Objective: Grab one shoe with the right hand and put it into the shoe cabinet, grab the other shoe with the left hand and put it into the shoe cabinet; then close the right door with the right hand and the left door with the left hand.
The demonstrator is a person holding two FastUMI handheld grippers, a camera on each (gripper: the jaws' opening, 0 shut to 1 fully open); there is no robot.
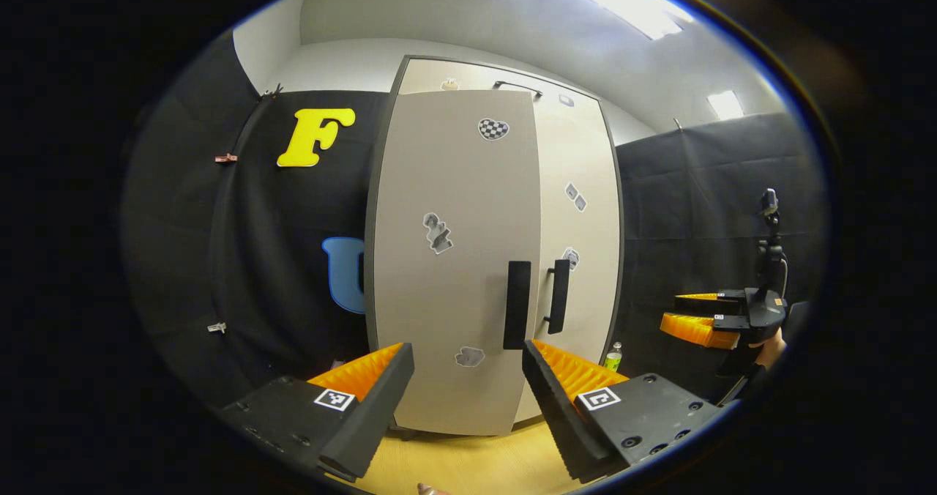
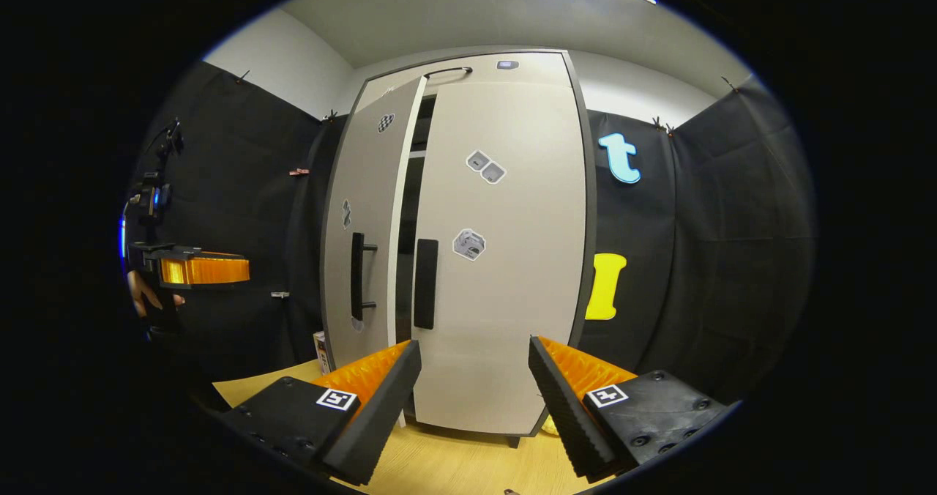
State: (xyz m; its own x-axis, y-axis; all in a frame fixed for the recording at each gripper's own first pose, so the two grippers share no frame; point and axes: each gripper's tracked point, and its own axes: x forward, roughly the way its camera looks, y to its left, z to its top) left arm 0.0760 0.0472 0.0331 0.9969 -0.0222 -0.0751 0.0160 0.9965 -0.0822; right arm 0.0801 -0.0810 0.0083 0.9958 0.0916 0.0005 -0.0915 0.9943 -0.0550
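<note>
Tongs on the left [image 1: 468, 378] stand wide apart, gripping nothing, aimed at the shoe cabinet [image 1: 468, 261]. Its left door [image 1: 454, 261] fills the gap between the fingers, its dark handle [image 1: 517, 304] at about 12 o'clock above them. Tongs on the right [image 2: 474, 374] gape just as wide and empty, facing the right door [image 2: 505, 246], which looks shut; the left door [image 2: 362, 239] at 10 o'clock stands slightly ajar with a dark gap beside it. The cabinet stands on a pale wood floor [image 2: 454, 466], black cloth walls around it. In the left gripper view, the right tongs [image 1: 703, 315] hover at 3 o'clock, a hand [image 1: 768, 348] behind them. A small bottle [image 1: 613, 357] sits by the cabinet's base.
</note>
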